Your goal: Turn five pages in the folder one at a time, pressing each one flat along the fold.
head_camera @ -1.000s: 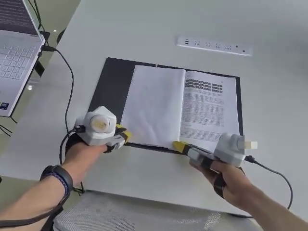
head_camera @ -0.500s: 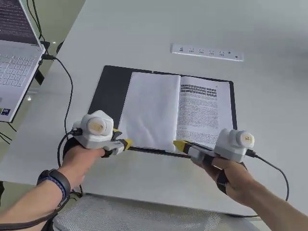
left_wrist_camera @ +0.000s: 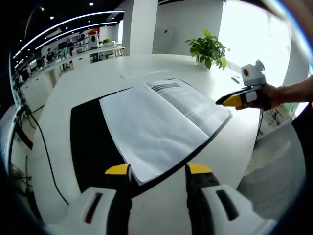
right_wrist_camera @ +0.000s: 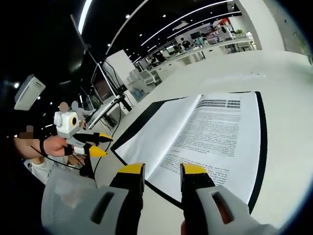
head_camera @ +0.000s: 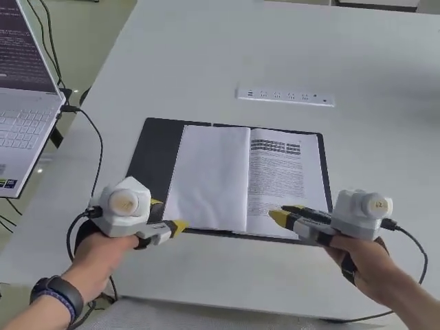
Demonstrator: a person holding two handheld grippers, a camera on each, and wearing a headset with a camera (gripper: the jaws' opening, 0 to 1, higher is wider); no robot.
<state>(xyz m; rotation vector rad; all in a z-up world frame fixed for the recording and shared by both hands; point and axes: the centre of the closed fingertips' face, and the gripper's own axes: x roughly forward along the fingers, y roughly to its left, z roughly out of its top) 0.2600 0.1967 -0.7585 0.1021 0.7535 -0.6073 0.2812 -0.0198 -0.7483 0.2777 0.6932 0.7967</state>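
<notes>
A black folder lies open on the white table, with a blank page on the left and a printed page on the right. My left gripper is open at the folder's front edge, by the blank page's near left corner. My right gripper is open and empty, hovering over the printed page's near edge. The left gripper view catches the right gripper past the printed page. The right gripper view shows the left gripper beside the folder.
An open laptop stands at the far left, with a black cable running along the table beside the folder. A white power strip lies behind the folder. The table's front edge is close below the grippers.
My right gripper has slid right, from the foot of the fold to the printed page's near edge. My left gripper has stayed by the blank page's corner. The head view has shifted.
</notes>
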